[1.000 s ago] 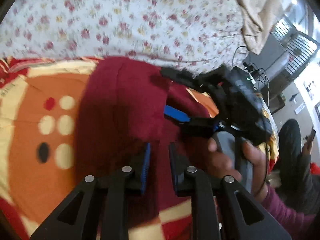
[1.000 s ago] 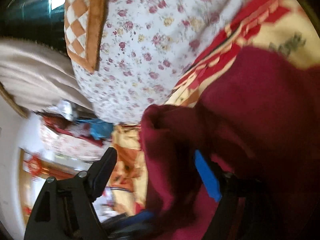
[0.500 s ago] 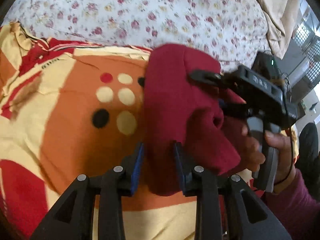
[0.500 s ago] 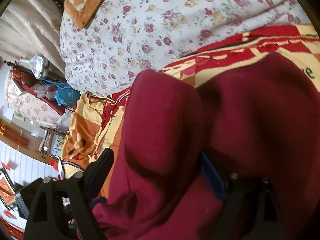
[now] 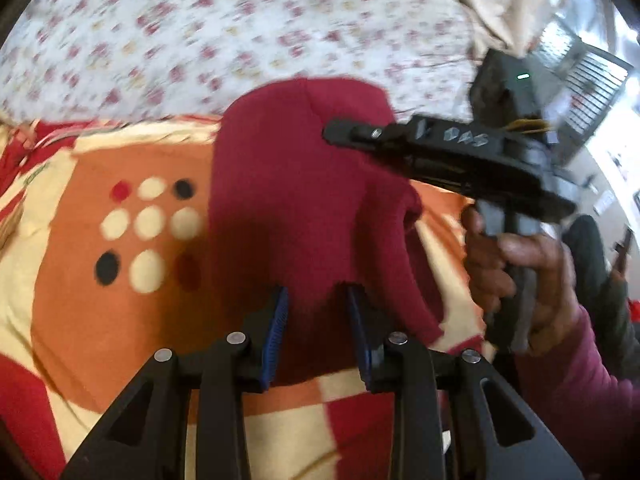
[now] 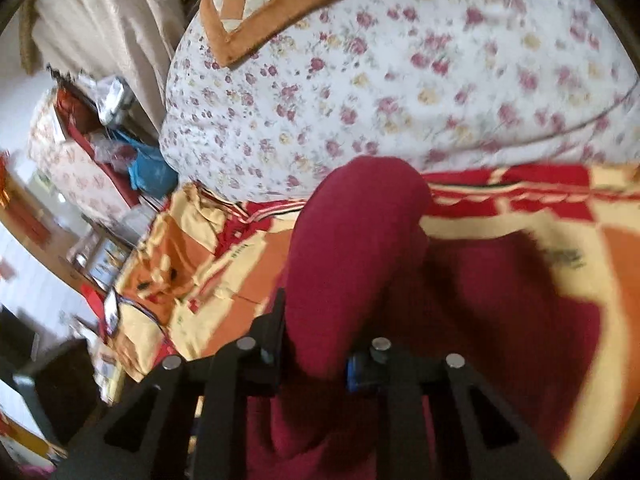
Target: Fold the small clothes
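A small dark red garment lies folded lengthwise on an orange, red and cream blanket. My left gripper is closed on the garment's near edge, with cloth bunched between the blue pads. In the left wrist view my right gripper reaches in from the right, above the garment's far part. In the right wrist view the garment rises in a fold between the fingers of my right gripper, which grips it.
A white floral bedsheet lies beyond the blanket. An orange checked cushion sits on it at the back. Room furniture and clutter stand off the bed's left side in the right wrist view.
The garment has been drawn longer and flatter on the blanket. My right gripper has risen and moved back to the right. Both grippers keep hold of the cloth.
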{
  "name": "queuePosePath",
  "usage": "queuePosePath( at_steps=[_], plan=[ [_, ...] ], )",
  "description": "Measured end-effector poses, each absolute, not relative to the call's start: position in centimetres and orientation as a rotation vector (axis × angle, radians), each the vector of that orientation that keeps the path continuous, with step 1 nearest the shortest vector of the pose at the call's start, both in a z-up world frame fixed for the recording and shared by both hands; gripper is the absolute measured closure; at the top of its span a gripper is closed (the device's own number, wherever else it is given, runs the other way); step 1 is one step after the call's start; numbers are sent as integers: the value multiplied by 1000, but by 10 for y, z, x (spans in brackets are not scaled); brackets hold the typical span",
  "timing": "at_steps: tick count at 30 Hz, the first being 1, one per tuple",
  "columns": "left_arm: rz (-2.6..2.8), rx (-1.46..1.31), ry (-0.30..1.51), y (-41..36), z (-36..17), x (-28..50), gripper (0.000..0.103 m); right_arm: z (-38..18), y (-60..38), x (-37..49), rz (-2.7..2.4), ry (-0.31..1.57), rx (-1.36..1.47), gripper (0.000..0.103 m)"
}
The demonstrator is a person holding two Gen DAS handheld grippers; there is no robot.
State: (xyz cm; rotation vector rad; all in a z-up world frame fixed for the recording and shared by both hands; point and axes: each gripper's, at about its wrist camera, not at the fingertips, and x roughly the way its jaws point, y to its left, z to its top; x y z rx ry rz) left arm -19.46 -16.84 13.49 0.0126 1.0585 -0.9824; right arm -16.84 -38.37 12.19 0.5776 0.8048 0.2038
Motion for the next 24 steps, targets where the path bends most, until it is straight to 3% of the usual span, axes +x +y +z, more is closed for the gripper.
queuePosePath(
  at_steps=[4, 8, 13, 19, 24],
  plan=[
    [-999, 35, 1036, -176, 143, -199, 83, 122, -430, -189, 99, 857, 554, 82],
    [-923, 45, 1077, -190, 128, -186, 83, 84, -456, -186, -8, 968, 569, 81],
    [-858, 75, 1108, -202, 109, -176, 83, 84, -462, -201, -97, 974, 577, 58],
    [-827, 116, 1092, -210, 100, -175, 83, 132, -441, -240, -20, 869, 517, 58],
    [-812, 138, 1086, -213, 95, -175, 83, 121, -403, -244, 23, 927, 405, 58]
  ],
)
